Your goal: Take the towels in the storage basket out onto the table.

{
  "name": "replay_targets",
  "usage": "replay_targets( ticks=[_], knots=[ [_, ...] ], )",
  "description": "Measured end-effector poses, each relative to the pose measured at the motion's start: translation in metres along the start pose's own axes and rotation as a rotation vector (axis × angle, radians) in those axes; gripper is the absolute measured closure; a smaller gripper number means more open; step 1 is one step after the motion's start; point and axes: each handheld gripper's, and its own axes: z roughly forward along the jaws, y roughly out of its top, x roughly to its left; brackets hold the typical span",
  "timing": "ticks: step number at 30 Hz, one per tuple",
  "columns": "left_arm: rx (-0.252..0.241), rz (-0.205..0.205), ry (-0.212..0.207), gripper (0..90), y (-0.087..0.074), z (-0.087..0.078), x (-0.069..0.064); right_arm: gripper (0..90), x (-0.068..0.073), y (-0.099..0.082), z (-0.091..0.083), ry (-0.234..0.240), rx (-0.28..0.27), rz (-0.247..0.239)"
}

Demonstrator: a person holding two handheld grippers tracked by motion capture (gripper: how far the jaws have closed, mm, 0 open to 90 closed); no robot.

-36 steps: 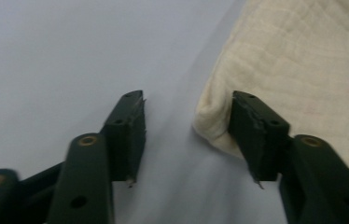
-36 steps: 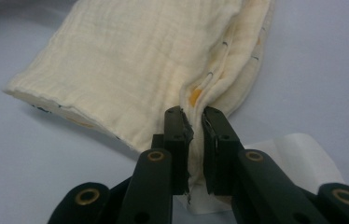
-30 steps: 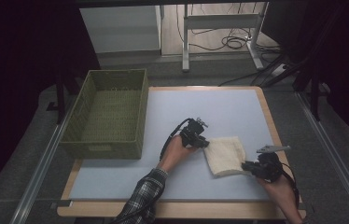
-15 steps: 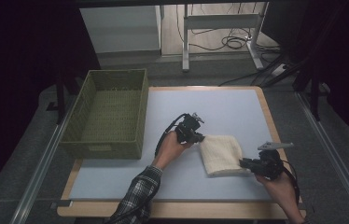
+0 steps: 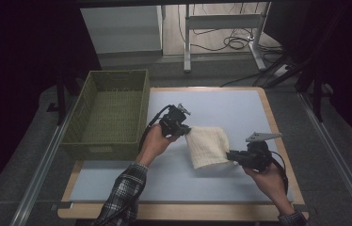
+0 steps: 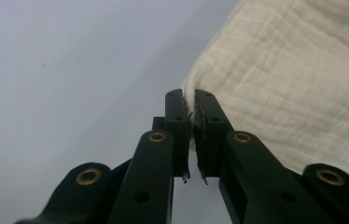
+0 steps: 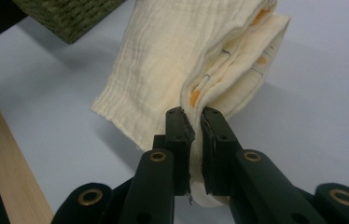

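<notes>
A folded cream cloth hangs between my two grippers, lifted off the pale blue mat. My left gripper is shut on the cloth's upper left corner; in the left gripper view the jaws pinch the edge of the cloth. My right gripper is shut on the lower right corner. In the right gripper view its jaws clamp the layered fold of the cloth, where orange marks show between the layers.
An empty green woven basket stands at the table's left side, close to the left hand; its corner shows in the right gripper view. The table's wooden edge runs along the mat. A desk frame and cables lie beyond the table.
Both hands have risen and shifted left toward the basket, carrying the cloth. The cloth has come up off the mat and now sags between the grippers.
</notes>
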Motion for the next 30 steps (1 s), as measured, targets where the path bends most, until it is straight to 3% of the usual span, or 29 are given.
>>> replay_targets(
  ticks=[15, 30],
  knots=[
    [-0.015, -0.02, 0.075, 85.0, -0.009, -0.047, 0.02, 82.0, 0.02, 0.041, 0.019, 0.026, -0.018, -0.059],
    [-0.01, -0.052, 0.105, 84.8, -0.021, -0.073, 0.041, 82.0, 0.035, 0.072, 0.036, 0.066, -0.016, -0.086]
  ],
)
